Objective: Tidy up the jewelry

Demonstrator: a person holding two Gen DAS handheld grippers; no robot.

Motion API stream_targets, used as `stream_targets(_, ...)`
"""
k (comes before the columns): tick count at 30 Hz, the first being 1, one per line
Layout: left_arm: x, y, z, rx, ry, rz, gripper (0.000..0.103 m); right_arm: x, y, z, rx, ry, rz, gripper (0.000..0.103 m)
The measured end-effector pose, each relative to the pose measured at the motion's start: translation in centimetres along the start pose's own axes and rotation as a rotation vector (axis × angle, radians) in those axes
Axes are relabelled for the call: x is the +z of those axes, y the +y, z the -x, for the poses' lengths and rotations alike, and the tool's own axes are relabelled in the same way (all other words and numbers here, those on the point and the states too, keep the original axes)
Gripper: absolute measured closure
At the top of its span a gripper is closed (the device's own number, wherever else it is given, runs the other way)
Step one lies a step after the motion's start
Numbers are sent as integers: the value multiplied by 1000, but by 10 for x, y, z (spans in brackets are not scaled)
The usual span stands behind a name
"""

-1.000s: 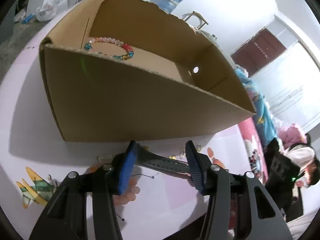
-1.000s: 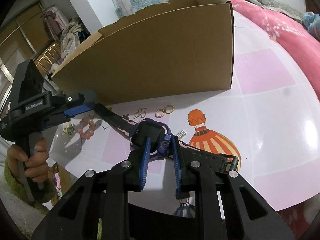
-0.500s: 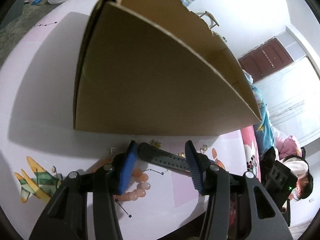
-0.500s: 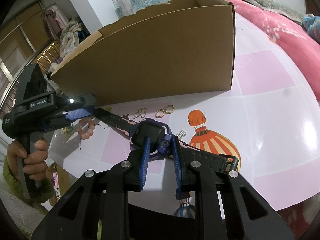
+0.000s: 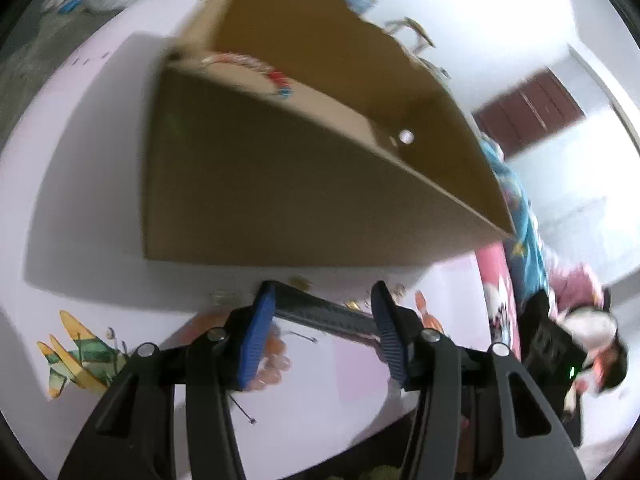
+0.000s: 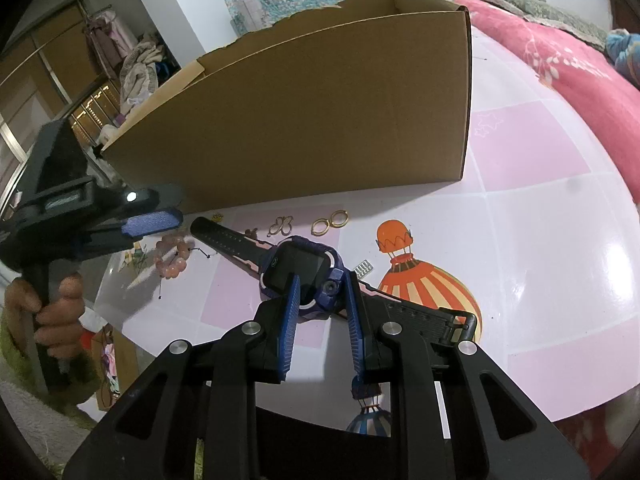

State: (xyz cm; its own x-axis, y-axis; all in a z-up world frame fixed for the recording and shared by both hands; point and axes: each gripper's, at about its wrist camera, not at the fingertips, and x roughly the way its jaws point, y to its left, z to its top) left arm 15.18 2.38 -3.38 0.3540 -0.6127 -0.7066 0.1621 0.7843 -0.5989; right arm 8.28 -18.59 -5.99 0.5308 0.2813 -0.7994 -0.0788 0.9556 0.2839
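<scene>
My right gripper (image 6: 322,300) is shut on the blue case of a smartwatch (image 6: 300,264) and holds it just above the pink table (image 6: 540,240). Its dark strap (image 6: 224,238) reaches left toward my left gripper (image 6: 154,220). In the left wrist view my left gripper (image 5: 322,328) is open, and the strap (image 5: 320,312) lies between its fingers untouched. A cardboard box (image 6: 304,120) stands behind, with a coloured bead bracelet (image 5: 256,68) inside. A pink bead bracelet (image 6: 172,258), gold rings (image 6: 330,222) and a butterfly earring (image 6: 280,224) lie on the table.
A small silver clip (image 6: 364,268) lies beside the watch. Thin pins (image 5: 240,408) lie near the left gripper. A pink bed (image 6: 580,60) is at the right and a person (image 5: 592,344) sits past the table edge.
My left gripper has risen, so the box's inside and the coloured bracelet show again. The right gripper and the watch have stayed still.
</scene>
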Motion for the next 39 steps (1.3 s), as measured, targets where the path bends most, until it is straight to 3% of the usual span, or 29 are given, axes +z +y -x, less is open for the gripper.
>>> stream_targets(3,-7,-15,-2,33,16,-64,54,-1,0,0,0,-1,-1,83)
stream_targets(9,-11,-27,-10,174,1,-145,54,-1,1,0,-1,-1,-1,83)
stream_targets(19,3,-23,-31,214,77,-219,52,0,1,0,0,0,0,83)
stream_targets(21,5,-18,-28,162,90,-184,52,0,1,0,0,0,0,83)
stream_targets(28,2,14,-8,-246,49,65,53,1,1,-1,-1,0,1,83)
stream_targets(30,-1,18,-10,-304,62,107,52,0,1,-1,-1,-1,0,83)
stream_targets(34,-3,13,-9,-252,40,79,52,1,0,-1,-2,-1,3,82)
stream_targets(39,-6,-18,-14,-116,39,-84,52,0,0,-1,-1,-3,0,82)
